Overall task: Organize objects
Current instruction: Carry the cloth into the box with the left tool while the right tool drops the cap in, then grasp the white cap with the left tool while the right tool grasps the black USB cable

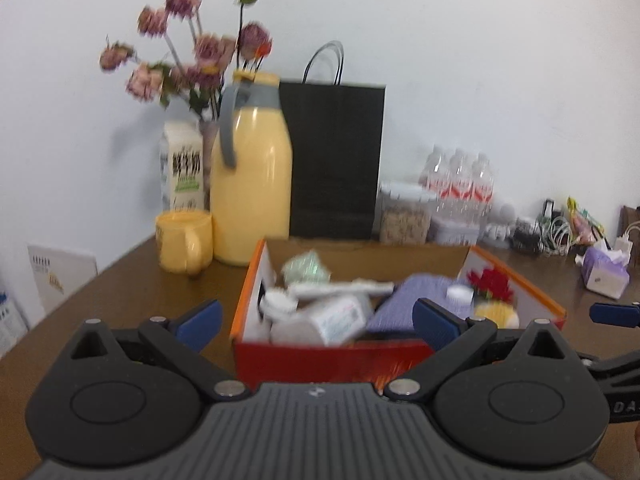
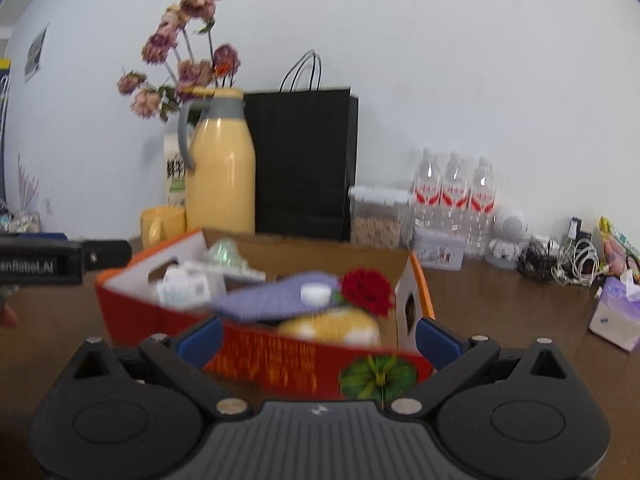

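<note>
A red and orange cardboard box (image 1: 332, 360) stands open-topped on the brown table (image 1: 132, 300). Inside lie white bottles (image 1: 320, 322), a purple cloth (image 1: 404, 300), a red flower (image 1: 490, 282), a yellow round item (image 1: 496, 314) and a pale green packet (image 1: 306, 268). My left gripper (image 1: 318, 322) is open at the box's near wall, holding nothing. My right gripper (image 2: 318, 338) is also open and empty, facing the box (image 2: 260, 364) at its right corner, near the red flower (image 2: 366, 290) and purple cloth (image 2: 272, 296). The left gripper (image 2: 60, 260) shows at that view's left edge.
Behind the box stand a yellow thermos jug (image 1: 252, 184), a yellow mug (image 1: 184, 242), a milk carton (image 1: 182, 168), dried flowers (image 1: 188, 52) and a black paper bag (image 1: 336, 160). Water bottles (image 2: 454, 192), a grain jar (image 2: 376, 216), cables (image 2: 560, 260) and a tissue pack (image 2: 616, 316) line the right.
</note>
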The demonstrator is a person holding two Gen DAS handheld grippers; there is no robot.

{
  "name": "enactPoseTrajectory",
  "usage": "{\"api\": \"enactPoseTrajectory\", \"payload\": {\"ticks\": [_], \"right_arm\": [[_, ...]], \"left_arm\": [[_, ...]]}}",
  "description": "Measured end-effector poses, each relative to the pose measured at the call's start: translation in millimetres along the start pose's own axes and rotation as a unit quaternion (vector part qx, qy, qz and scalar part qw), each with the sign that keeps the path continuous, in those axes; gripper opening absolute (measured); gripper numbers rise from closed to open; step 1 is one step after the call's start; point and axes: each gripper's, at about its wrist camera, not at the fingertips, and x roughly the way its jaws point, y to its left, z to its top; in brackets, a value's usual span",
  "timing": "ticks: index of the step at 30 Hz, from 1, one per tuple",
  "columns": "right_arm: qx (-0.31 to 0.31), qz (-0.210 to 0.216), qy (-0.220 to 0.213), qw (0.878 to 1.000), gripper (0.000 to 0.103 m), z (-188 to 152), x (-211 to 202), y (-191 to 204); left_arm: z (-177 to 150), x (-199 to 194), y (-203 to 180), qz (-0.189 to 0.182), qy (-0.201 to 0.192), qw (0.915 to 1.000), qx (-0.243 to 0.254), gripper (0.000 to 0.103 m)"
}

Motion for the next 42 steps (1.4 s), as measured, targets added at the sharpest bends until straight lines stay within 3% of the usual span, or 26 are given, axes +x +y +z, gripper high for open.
{"api": "enactPoseTrajectory", "payload": {"ticks": [9,17,21,32,40,42], "right_arm": [[-0.023,-0.006,0.066,0.998,0.103,-29,-2,3],[-0.021,-0.01,0.115,0.993,0.103,-43,11,-1],[-0.001,-0.005,0.117,0.993,0.102,-44,12,-8],[0.046,-0.007,0.14,0.989,0.078,-49,22,-25],[0.039,0.008,0.137,0.99,0.067,-48,23,-22],[0.037,0.014,0.134,0.99,0.06,-47,23,-20]], "left_arm": [[-28,-3,12,0.0,0.055,0.9983,0.019,0.103],[-45,-1,16,-0.013,0.078,0.9968,0.016,0.103],[-45,1,18,-0.019,0.081,0.9965,0.007,0.103],[-48,8,22,-0.018,0.091,0.9956,-0.012,0.103],[-50,10,18,-0.017,0.097,0.9952,-0.006,0.103],[-50,11,17,-0.017,0.102,0.9947,-0.003,0.103]]}}
